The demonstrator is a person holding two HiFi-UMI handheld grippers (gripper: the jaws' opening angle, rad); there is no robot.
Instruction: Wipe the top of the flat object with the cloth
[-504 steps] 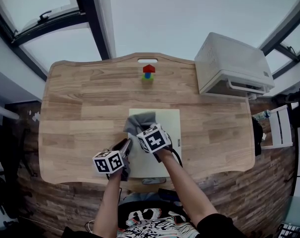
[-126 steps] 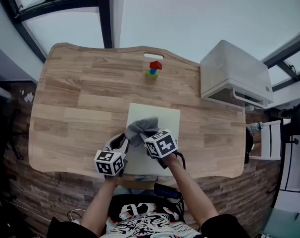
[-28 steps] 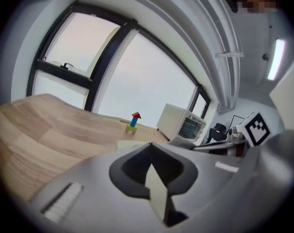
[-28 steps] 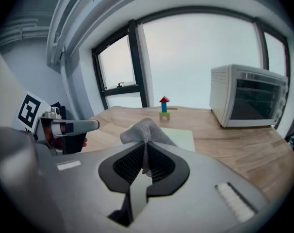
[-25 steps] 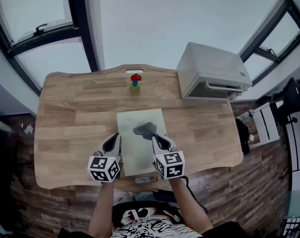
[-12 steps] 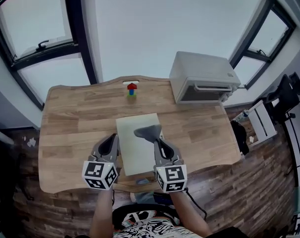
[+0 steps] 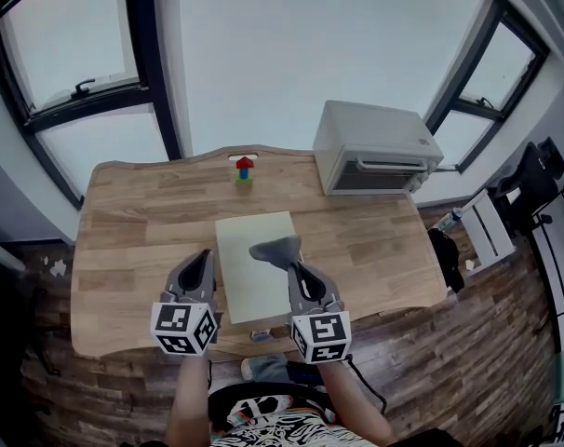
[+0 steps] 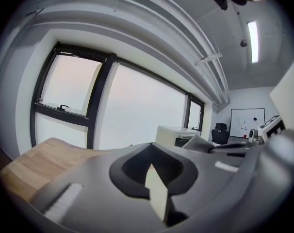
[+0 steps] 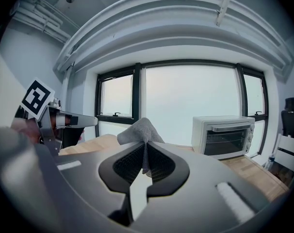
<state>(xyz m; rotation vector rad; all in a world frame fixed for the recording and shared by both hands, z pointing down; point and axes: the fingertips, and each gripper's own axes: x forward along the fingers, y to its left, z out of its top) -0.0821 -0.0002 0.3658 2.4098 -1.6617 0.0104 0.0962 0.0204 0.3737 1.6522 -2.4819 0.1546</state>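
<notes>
Grey cloth [image 7: 275, 249] sits pinched by a gathered fold in the right gripper's [image 7: 293, 268] jaws, over the right edge of the pale flat board [image 7: 249, 282] on the wooden tabletop [image 7: 133, 222]. The left gripper's [image 7: 199, 259] jaws are closed on nothing. Soft and light, the cloth will likely bunch; the stiff board may slide when wiped.

A board [image 7: 248, 273] lies mid-way across the table [image 7: 133, 222], a cloth [image 7: 275, 250] over its right edge. Behind it stand blocks [image 7: 244, 169]; an oven [image 7: 375, 155] sits back right.
</notes>
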